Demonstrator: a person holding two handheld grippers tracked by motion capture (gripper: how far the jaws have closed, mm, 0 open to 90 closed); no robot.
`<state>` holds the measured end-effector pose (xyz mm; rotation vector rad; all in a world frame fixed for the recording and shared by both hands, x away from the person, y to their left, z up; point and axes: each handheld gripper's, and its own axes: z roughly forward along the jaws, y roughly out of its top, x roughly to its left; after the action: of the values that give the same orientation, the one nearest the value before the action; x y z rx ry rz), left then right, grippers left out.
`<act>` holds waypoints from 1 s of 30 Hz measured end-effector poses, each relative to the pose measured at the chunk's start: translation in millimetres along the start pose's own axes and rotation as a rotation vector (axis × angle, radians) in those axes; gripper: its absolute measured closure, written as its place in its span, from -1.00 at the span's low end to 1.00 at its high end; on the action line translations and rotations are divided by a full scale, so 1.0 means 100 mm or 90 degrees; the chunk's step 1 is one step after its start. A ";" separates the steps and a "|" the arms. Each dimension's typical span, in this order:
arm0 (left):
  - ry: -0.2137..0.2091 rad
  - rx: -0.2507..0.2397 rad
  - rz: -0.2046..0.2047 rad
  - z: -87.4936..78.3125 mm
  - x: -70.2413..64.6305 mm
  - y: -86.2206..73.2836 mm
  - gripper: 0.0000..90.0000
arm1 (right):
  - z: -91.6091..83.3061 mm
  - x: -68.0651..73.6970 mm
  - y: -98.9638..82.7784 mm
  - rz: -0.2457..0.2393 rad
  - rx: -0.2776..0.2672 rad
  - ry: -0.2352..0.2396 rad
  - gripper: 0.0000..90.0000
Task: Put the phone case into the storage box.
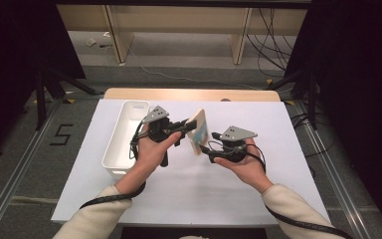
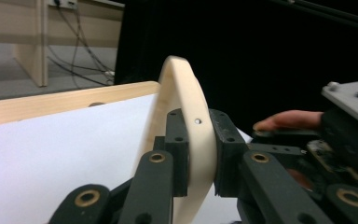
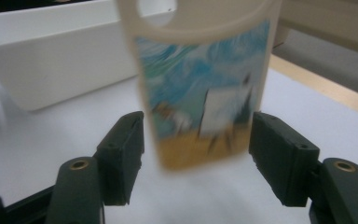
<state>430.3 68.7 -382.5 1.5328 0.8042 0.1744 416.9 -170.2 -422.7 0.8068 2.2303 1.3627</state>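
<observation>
A black numeral "5" (image 1: 61,134) is showing on the grey floor (image 1: 25,164), just off the tabletop's (image 1: 189,189) left edge. The phone case (image 3: 205,93) is carrying a painted picture but no lettering that is reading clearly; nothing else legible is appearing.

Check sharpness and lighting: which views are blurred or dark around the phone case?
High view: evenly lit white table, black surroundings, phone case small but legible. Left gripper view: case edge crisp between the fingers, background black. Right gripper view: case print smeared, white bin soft.
</observation>
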 end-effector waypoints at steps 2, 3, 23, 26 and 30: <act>0.007 0.005 0.040 -0.01 -0.04 0.04 0.76 | -0.02 -0.01 0.00 -0.002 0.000 0.000 -0.38; 0.004 0.005 0.049 -0.01 -0.06 0.05 0.76 | -0.03 -0.02 0.00 -0.002 -0.001 0.002 -0.46; 0.000 0.036 0.096 -0.01 -0.01 0.03 0.76 | -0.04 -0.12 -0.05 0.009 0.012 0.041 -0.77; -0.002 0.039 0.093 0.00 0.00 0.02 0.76 | -0.04 -0.12 -0.05 0.009 0.011 0.044 -0.77; -0.005 0.042 0.092 0.00 0.01 0.02 0.76 | -0.04 -0.12 -0.05 0.009 0.011 0.046 -0.77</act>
<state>431.8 69.3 -381.1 1.6536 0.6988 0.2507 422.8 -182.2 -424.7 0.7930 2.2993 1.4018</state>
